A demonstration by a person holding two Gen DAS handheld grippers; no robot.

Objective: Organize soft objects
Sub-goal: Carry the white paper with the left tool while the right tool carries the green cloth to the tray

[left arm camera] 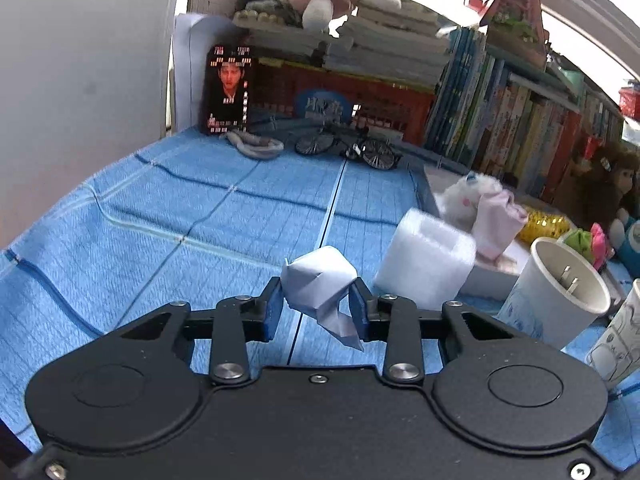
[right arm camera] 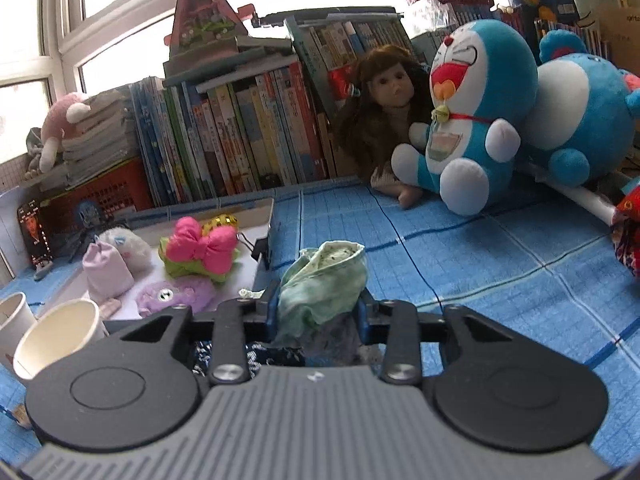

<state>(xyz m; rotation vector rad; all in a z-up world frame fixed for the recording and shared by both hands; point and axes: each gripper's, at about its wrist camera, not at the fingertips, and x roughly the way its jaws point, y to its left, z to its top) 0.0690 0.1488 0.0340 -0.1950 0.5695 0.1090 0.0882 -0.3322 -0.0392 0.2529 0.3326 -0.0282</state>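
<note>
Crumpled paper (left arm camera: 320, 284) clamped in left tool (left arm camera: 318, 306) — green cloth (right arm camera: 324, 284) in right tool (right arm camera: 318, 308).

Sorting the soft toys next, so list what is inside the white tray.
In the white tray lie a pink bow toy, a lilac pouch, a white plush, a purple plush and something gold, half hidden behind the bow. The near corner is covered by paper cups.

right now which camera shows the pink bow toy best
The right wrist view. The pink bow toy lies whole and unblocked in the white tray. In the left wrist view only a sliver of it peeks out behind a paper cup at the frame's right edge.
</note>
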